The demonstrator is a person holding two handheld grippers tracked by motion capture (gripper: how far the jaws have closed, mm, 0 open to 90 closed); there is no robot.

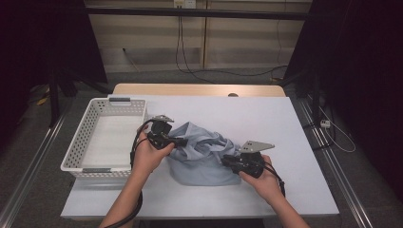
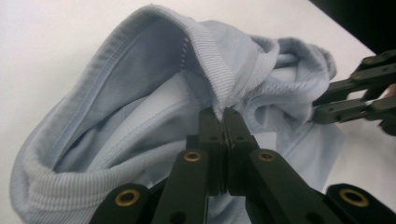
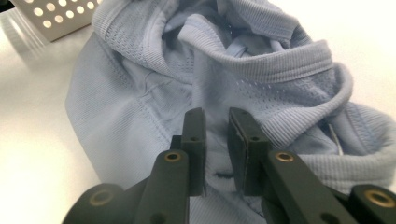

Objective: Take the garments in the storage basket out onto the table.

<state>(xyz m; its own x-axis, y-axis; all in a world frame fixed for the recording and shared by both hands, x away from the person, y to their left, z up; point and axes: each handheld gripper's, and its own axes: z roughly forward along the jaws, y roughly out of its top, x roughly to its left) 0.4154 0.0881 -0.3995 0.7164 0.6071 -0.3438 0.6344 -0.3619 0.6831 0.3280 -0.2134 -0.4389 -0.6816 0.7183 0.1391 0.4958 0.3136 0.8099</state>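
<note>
Light-blue garment sits crumpled mid-table, just right of the white basket. Left gripper pinches its ribbed edge, jaws pressed tight on cloth. Right gripper jaws slightly apart over fabric, no grip yet. Judging: early stage, spreading/folding not yet done.

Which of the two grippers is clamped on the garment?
The left gripper: its jaws pinch the light-blue garment's ribbed edge. The right gripper's jaws stand apart.

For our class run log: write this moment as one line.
left tool: shut on shirt | right tool: open over shirt | basket: left
</note>
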